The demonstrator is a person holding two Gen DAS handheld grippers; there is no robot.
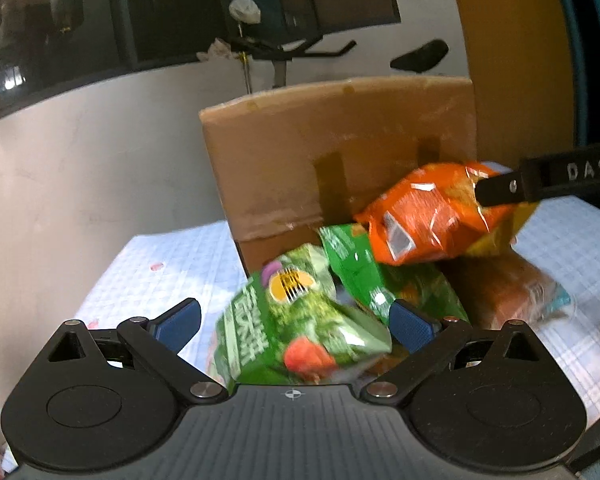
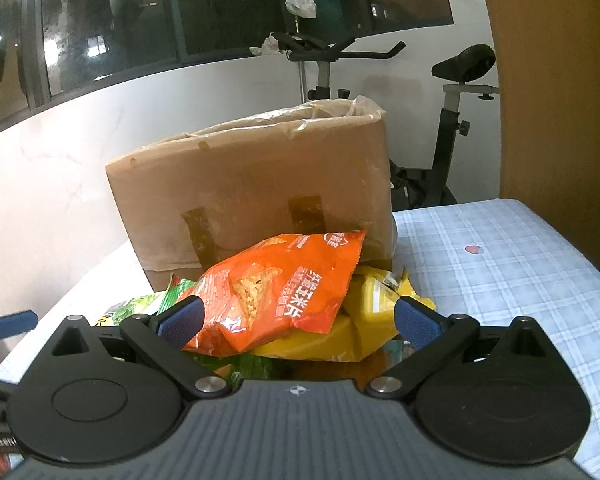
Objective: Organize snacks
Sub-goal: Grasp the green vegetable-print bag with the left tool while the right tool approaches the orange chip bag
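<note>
Two grippers are seen with jaws spread wide, neither clamped on anything. Between the left gripper (image 1: 294,322) fingers a green snack bag (image 1: 300,332) lies blurred, its long axis running from 7 toward 1 o'clock. Between the right gripper (image 2: 298,318) fingers an orange chip bag (image 2: 276,292) is tilted, its top corner pointing to 1 o'clock, resting on a yellow bag (image 2: 364,320). A cardboard box (image 2: 252,188) stands at 12 o'clock on the checked tablecloth (image 2: 508,264). Only the right view shows the yellow bag clearly and the exercise bike (image 2: 452,92); only the left view shows a brown packet (image 1: 508,288) at 3 o'clock.
</note>
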